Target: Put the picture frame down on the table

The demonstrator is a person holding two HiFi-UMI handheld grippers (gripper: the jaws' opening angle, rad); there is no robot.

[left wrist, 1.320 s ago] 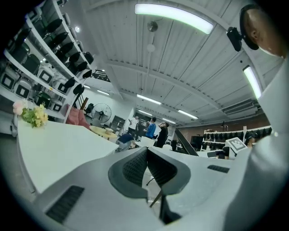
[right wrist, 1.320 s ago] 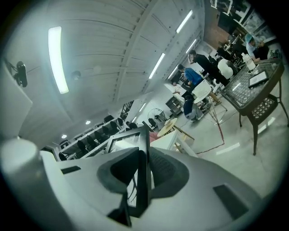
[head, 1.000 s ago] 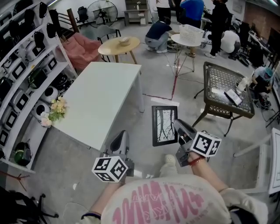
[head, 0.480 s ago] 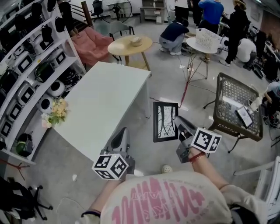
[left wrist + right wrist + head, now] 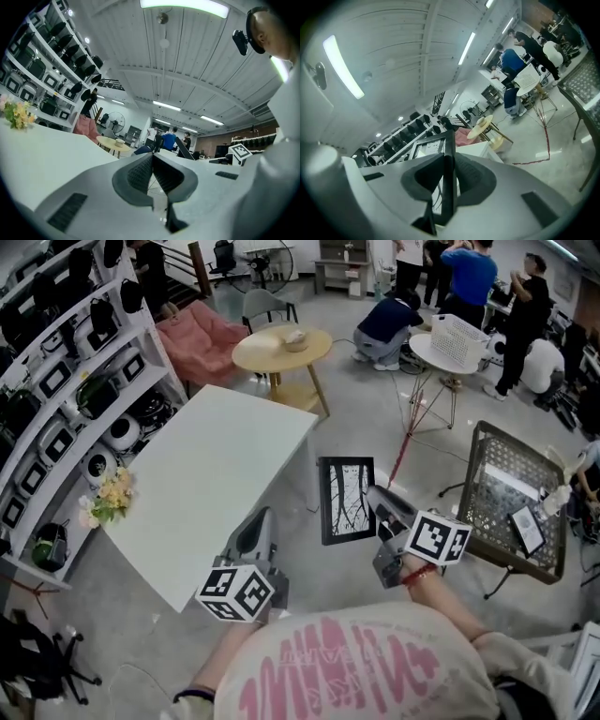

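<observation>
Presently, I record the white tabletop (image 5: 216, 474) at 10 o'clock in the head view. My left claw (image 5: 258, 523), at 7 o'clock, has its jaws pressed together on nothing. My right claw (image 5: 377, 500), at 4 o'clock, grips the picture frame (image 5: 345, 500) by its right edge. The frame hangs off the tabletop's 3 o'clock side, over the floor (image 5: 375, 427).

Picture frame (image 5: 345, 500) is showing a black border around a white print with dark branching lines. Right tongs (image 5: 377, 504) and left tongs (image 5: 259, 526) are showing grey bodies with black-and-white square markers. Worktop (image 5: 211, 479) is reading pale greenish white. Flowers (image 5: 106, 500) are showing yellow and pale pink.
</observation>
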